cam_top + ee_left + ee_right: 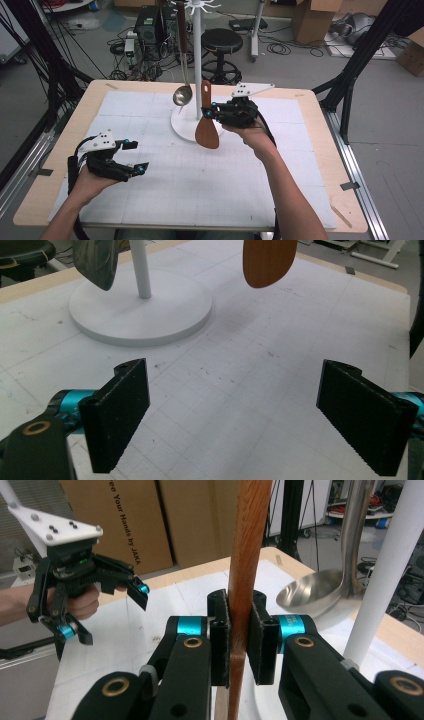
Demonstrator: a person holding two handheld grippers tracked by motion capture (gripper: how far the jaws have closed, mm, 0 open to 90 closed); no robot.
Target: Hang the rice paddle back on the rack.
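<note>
Right gripper: jaws closed on the wooden spatula, pads flat against both sides of its handle, well above the blade.

Spatula position: held upright, blade hanging below the jaws and clear of the mat, just in front of the stand's white round base. Handle top rises above the jaws.

Left gripper: jaws wide apart, nothing between them; held low over the white grid mat, well apart from the right gripper.

Stand pole: beside the right gripper, on the far side of the spatula handle.

Metal ladle: hanging from the rack, bowl near the spatula handle and level with the jaws.

Hazard, slip: the grip is a narrow pinch on a smooth round handle. The blade's weight below the jaws may let the spatula slide down or swing if the hand tilts.

Hazard, collision: any sideways travel toward the pole may knock the handle against the ladle and set it swinging.

Hazard, hook: whether the handle end has a hole or loop cannot be told, so a hanging move may miss.

Hazard, base: lowering without moving outward may catch the blade on the base rim.
</note>
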